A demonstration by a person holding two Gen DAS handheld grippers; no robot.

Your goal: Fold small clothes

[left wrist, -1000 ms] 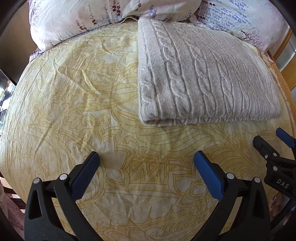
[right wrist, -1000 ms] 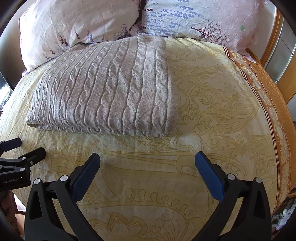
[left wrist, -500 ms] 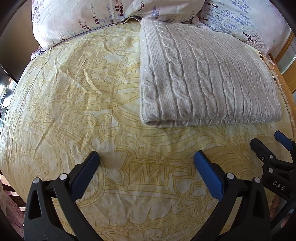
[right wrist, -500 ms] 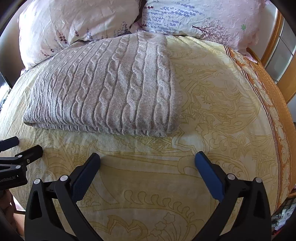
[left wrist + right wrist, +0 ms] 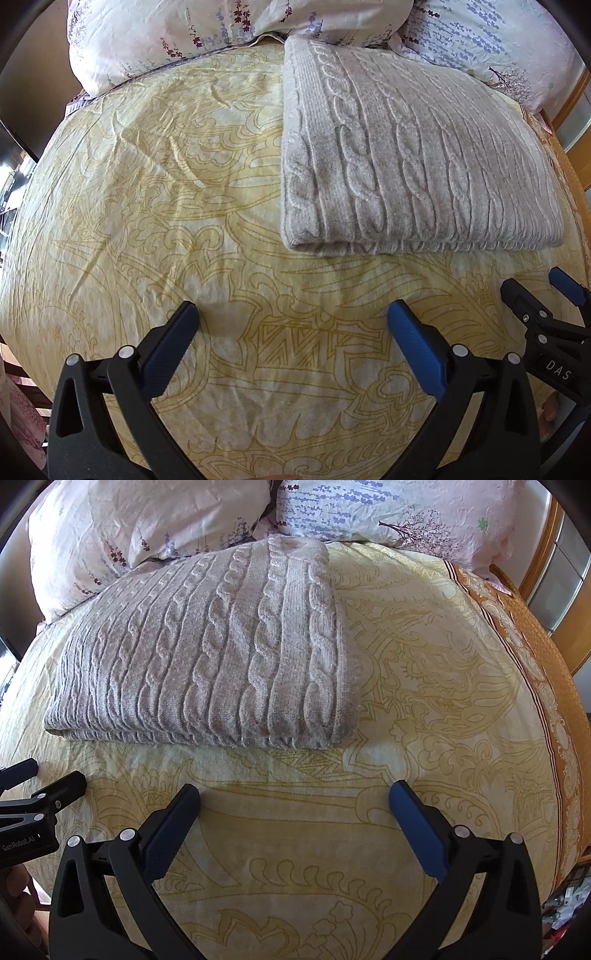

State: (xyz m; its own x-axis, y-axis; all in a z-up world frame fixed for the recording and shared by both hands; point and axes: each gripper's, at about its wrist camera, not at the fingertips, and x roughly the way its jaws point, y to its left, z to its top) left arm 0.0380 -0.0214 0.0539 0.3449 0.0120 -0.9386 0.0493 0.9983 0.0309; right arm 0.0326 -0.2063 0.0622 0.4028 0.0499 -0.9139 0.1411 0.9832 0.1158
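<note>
Left wrist view: we see the left gripper (image 5: 291,317) with jaws spread wide and nothing between them, hovering over bare bedsheet (image 5: 155,192).
Right wrist view: the right gripper (image 5: 295,797) is likewise spread wide and holds nothing.
Garment: a grey cable-knit sweater (image 5: 218,657) lies folded into a thick rectangle on the yellow patterned sheet, its far end touching the floral pillows (image 5: 155,528).
Position relative to grippers: the sweater's near edge sits ahead of both grippers, apart from them; toward the right in the left view (image 5: 410,162), toward the left in the right view.
Task stage (our judgement): the fold looks close to complete; perhaps one more fold or a tidy-up remains.
Risk 1: pinching only the top layer at the near edge would peel the stack open, because the layers are loose and thick.
Risk 2: the blue pads (image 5: 417,827) may also catch the bedsheet beneath, dragging it and shifting the sweater.
Risk 3: uneven lift between the two grippers would skew the rectangle, since the knit is soft and stretches.
Risk 4: the grippers sit near each other; converging on one corner could make them collide.
</note>
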